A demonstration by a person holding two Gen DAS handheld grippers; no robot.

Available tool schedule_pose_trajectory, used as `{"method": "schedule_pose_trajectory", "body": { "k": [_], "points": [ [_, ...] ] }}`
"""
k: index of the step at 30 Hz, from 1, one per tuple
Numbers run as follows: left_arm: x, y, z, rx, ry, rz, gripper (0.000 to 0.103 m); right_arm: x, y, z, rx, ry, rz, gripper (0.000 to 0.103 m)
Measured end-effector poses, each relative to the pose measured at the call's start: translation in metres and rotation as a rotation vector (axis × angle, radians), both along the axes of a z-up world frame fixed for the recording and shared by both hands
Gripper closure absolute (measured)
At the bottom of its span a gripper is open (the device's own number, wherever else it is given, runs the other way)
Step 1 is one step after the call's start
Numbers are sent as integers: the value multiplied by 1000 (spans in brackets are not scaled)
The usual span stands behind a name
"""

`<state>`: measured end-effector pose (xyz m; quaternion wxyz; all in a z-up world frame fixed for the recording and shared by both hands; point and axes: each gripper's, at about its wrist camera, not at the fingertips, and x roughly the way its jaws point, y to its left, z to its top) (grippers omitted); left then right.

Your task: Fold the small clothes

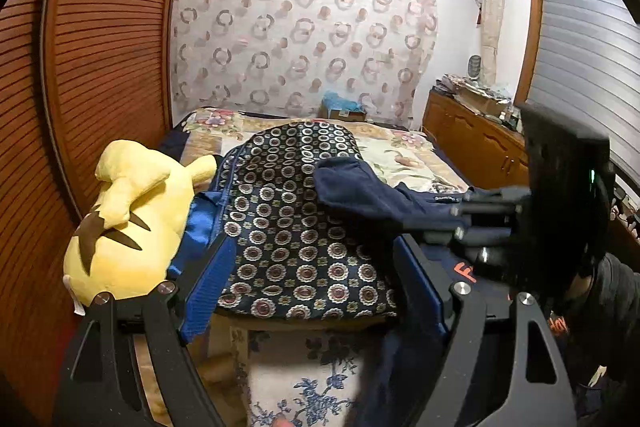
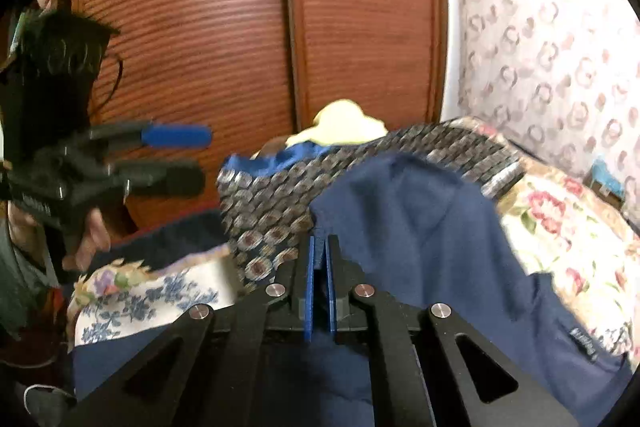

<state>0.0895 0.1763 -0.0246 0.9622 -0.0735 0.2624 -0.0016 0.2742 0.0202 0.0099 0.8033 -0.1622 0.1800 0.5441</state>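
Observation:
A navy garment (image 1: 360, 195) lies draped over a folded dark quilt with ring patterns (image 1: 288, 239) on the bed. In the left wrist view my right gripper (image 1: 460, 215) comes in from the right, its tips at the garment's edge. Its own view shows the blue pads (image 2: 309, 267) pressed together on a fold of the navy garment (image 2: 420, 227). My left gripper (image 1: 314, 251) is open over the near end of the quilt, nothing between its fingers. From the right wrist view the left gripper (image 2: 192, 157) hovers at the left, jaws apart, clear of the cloth.
A yellow plush toy (image 1: 132, 211) lies left of the quilt against a louvred wooden wardrobe (image 1: 100, 67). The floral bedspread (image 1: 416, 155) stretches back to a curtain. A cluttered wooden sideboard (image 1: 472, 135) stands on the right. A small box (image 1: 344, 111) sits at the bed's far end.

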Motion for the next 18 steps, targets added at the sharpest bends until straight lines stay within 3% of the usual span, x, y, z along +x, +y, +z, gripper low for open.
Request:
{"method": "schedule_pose_trajectory", "body": {
  "k": [7, 18],
  "points": [
    [2, -3, -2, -4, 4, -12, 21, 27, -19, 21, 14, -28, -128, 98],
    [2, -19, -1, 13, 21, -19, 21, 63, -19, 12, -35, 27, -416, 98]
  ]
}}
